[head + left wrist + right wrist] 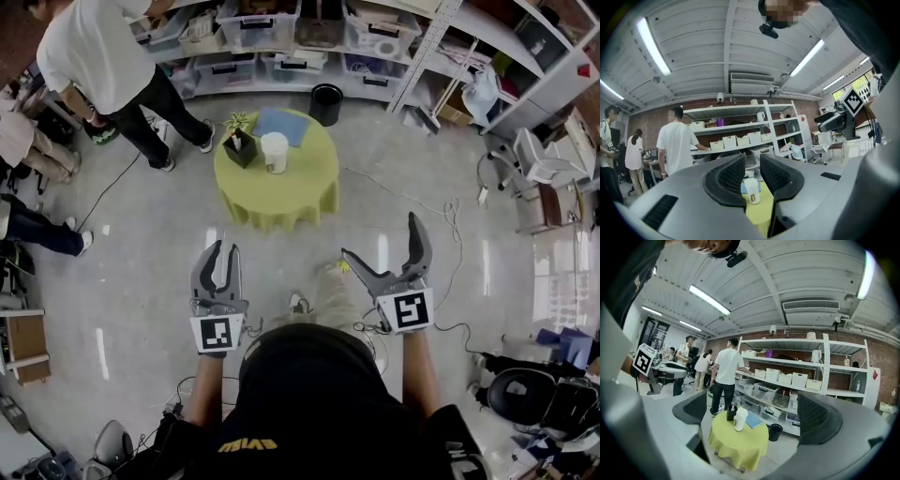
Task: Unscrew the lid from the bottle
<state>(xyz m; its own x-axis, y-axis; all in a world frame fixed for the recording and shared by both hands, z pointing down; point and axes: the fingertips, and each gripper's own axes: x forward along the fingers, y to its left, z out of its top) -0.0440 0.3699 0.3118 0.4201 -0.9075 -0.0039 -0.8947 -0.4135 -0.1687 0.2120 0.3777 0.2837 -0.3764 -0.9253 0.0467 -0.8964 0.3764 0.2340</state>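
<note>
A white bottle (275, 153) with a white lid stands upright on a small round table with a yellow-green cloth (300, 197), well ahead of both grippers. My left gripper (222, 251) is held level, its jaws only narrowly apart with nothing between them. In the left gripper view (752, 169) the bottle (751, 190) shows far off through the gap. My right gripper (382, 238) is wide open and empty. The right gripper view (752, 414) frames the bottle (739, 419) and the table (740, 444) between its jaws.
A dark holder with a plant (239, 145) and a blue book (286, 125) share the table. A black bin (325, 103) stands behind it, before shelves of storage boxes (281, 37). A person in a white shirt (103, 56) stands at the left. Cables (412, 202) trail on the floor.
</note>
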